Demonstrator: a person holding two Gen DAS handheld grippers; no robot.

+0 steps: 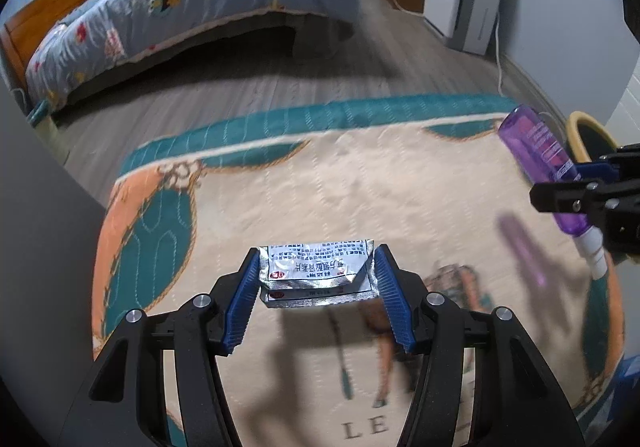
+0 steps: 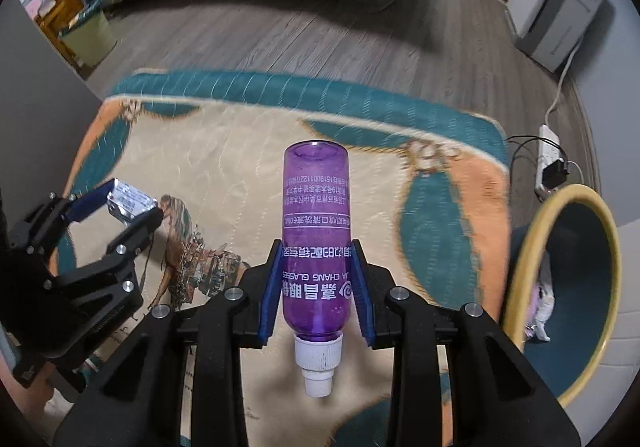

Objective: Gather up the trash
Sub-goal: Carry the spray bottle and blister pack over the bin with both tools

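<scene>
Purple plastic is what I hold on the right: the right claw [image 2: 318, 287] is clenched on a small bottle [image 2: 316, 243], its blue pads [image 2: 270, 293] pressing the lower body just above the white cap [image 2: 319, 365], base pointing away from me. I judge the bottle light and fairly stiff, with a smooth, slippery wall; taking it at mid-body, across the label, gives the pads the broadest seat, and the cap end should be left free.

On the left, the left claw [image 1: 316, 279] is grasping a silver foil packet [image 1: 318, 273] by its two side edges, lifted clear of the rug [image 1: 400, 199]. I judge the packet very light, thin and crushable; it already buckles between the pads, so a firm squeeze is safe but it can slide out if the grip slackens.

Both items hang above the rug, well apart from each other. A yellow-rimmed bin [image 2: 576, 287] stands at the rug's right edge, near the bottle, with some scraps inside. I judge that the likely drop point; the bottle goes first.
</scene>
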